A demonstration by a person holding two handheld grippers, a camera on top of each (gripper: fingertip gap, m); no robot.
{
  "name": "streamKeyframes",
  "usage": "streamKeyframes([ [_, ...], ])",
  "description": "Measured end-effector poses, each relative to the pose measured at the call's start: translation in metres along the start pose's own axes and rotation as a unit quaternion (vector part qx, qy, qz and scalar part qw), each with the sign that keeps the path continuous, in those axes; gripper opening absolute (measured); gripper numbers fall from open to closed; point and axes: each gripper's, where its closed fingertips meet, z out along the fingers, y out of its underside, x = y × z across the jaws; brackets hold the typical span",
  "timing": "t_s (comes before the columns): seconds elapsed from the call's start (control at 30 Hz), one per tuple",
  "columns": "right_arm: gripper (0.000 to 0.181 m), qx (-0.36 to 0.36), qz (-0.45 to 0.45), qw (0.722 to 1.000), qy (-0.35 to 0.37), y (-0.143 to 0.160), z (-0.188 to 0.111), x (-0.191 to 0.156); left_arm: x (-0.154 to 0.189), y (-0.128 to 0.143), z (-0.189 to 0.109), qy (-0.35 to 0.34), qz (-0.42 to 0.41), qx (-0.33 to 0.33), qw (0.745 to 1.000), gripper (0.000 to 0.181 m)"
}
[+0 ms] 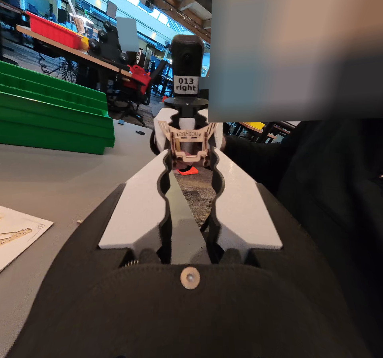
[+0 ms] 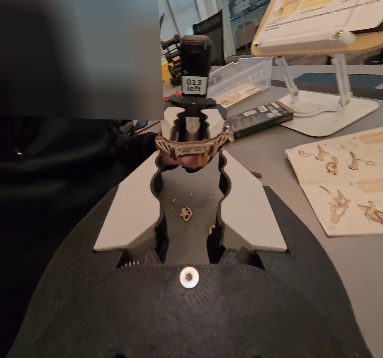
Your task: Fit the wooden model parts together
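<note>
A partly built wooden model frame (image 1: 189, 151) is held in the air between my two grippers, which face each other. My left gripper (image 1: 191, 153) is shut on it, with both fingertips pressing the frame's sides. In the right wrist view the frame (image 2: 186, 148) shows as a curved band in front of the left gripper (image 2: 191, 128). My right gripper (image 2: 190, 153) is open, its tips just short of the band and level with its ends. It also shows in the left wrist view (image 1: 187, 124) behind the frame. A small loose wooden piece (image 2: 186, 214) lies on the grey table (image 2: 259, 182) below.
Printed parts sheets lie on the table (image 2: 342, 182) (image 1: 16, 234). A white stand with an instruction booklet (image 2: 310, 16), a black box (image 2: 259, 120) and a clear bin (image 2: 238, 74) stand behind. Green bins (image 1: 51, 109) are stacked at the left. The table edge and carpet floor (image 1: 196, 198) lie below the frame. Only a small space, under 4 cm, lies between the two pairs of fingers. From either gripper's tips it is about 20 cm to the small loose wooden piece (image 2: 186, 214).
</note>
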Motion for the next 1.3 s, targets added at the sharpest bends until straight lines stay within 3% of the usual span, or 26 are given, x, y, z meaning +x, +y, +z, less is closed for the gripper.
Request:
streamKeyframes([
  [0.1,0.04,0.015,0.015,1.0,-0.022,-0.003,0.002,-0.001,0.001,0.001,0.001,0.014,-0.018,0.004,1.0,0.034],
  [0.37,0.037,0.034,0.026,0.999,-0.012,-0.001,-0.001,0.005,-0.004,0.0,0.003,-0.005,-0.007,0.01,1.0,0.034],
  [0.4,0.041,0.023,0.039,0.999,-0.002,0.003,-0.002,0.008,-0.004,0.0,0.002,-0.012,0.005,0.005,1.0,0.034],
  [0.43,0.064,0.008,0.055,0.998,0.01,0.007,-0.004,0.013,-0.006,0.001,0.001,-0.029,0.023,-0.004,0.999,0.034],
  [0.47,0.071,-0.001,0.065,0.998,0.018,0.01,-0.008,0.016,-0.01,0.002,0.0,-0.053,0.043,-0.017,0.998,0.034],
  [0.5,0.059,-0.004,0.068,0.997,0.025,0.011,-0.012,0.016,-0.014,0.004,-0.001,-0.076,0.067,-0.034,0.994,0.034],
  [0.6,0.046,-0.019,0.101,0.993,0.061,0.006,-0.025,0.02,-0.028,0.016,-0.003,-0.168,0.165,-0.113,0.965,0.034],
  [0.7,0.039,-0.032,0.131,0.987,0.087,-0.005,-0.029,0.018,-0.036,0.022,0.0,-0.216,0.222,-0.158,0.937,0.034],
  [0.8,0.021,-0.113,0.156,0.972,0.132,0.014,-0.023,0.026,-0.037,0.031,0.005,-0.233,0.277,-0.201,0.91,0.034],
  [0.87,0.019,-0.142,0.169,0.962,0.16,0.025,-0.021,0.035,-0.041,0.033,0.003,-0.25,0.301,-0.216,0.895,0.034],
  [0.97,0.004,-0.151,0.173,0.957,0.177,0.033,-0.02,0.044,-0.042,0.035,0.0,-0.253,0.302,-0.213,0.894,0.034],
  [1.13,0.018,-0.167,0.19,0.951,0.18,0.044,-0.014,0.053,-0.044,0.036,-0.006,-0.257,0.292,-0.199,0.9,0.034],
  [1.3,0.005,-0.178,0.225,0.948,0.138,0.057,-0.003,0.051,-0.046,0.045,-0.007,-0.239,0.26,-0.187,0.917,0.034],
])
